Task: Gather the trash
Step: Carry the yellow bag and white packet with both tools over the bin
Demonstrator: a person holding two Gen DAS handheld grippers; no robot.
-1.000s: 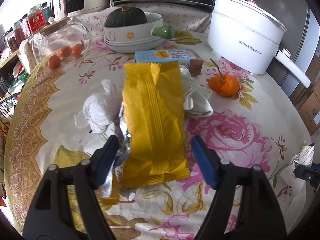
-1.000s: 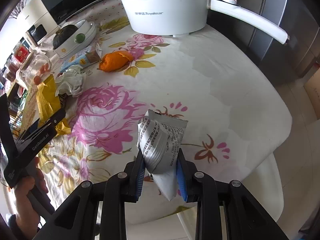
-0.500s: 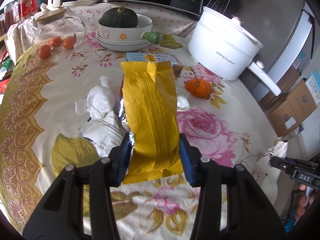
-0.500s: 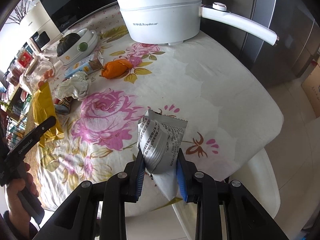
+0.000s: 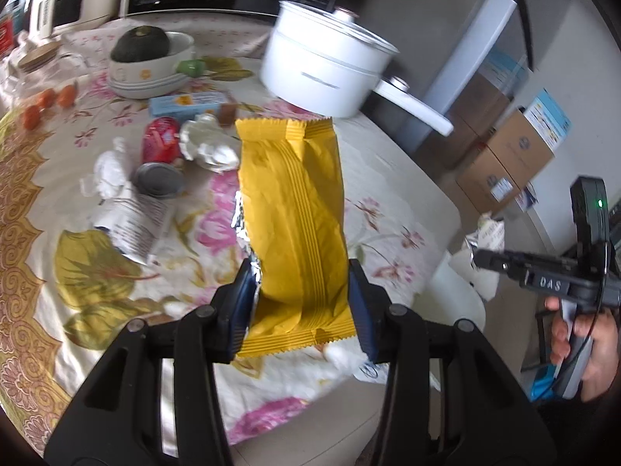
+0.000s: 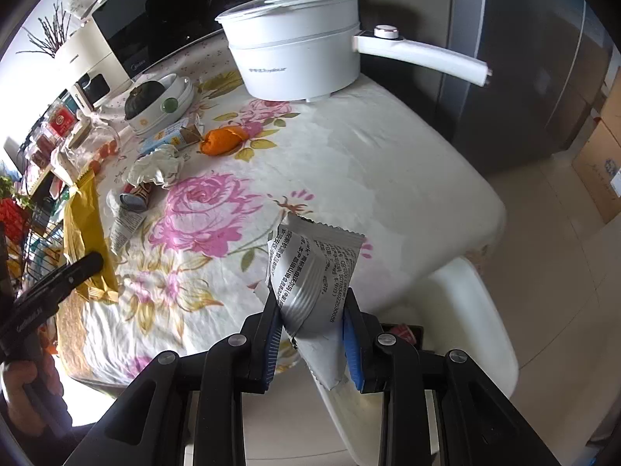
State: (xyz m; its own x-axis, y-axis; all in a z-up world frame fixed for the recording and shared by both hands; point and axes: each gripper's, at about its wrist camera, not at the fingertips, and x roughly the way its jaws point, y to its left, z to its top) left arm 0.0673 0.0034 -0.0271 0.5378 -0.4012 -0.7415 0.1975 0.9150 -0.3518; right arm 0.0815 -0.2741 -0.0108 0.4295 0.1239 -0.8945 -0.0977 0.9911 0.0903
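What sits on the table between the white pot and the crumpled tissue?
In the right wrist view, an orange lies between the pot and the tissue.

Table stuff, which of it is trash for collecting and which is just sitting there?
Trash:
yellow wrapper, held in left gripper
silver wrapper, held in right gripper
crumpled tissue
printed wrapper
small can

Just sitting there:
white electric pot
tangerine
squash in its bowl
blue carton
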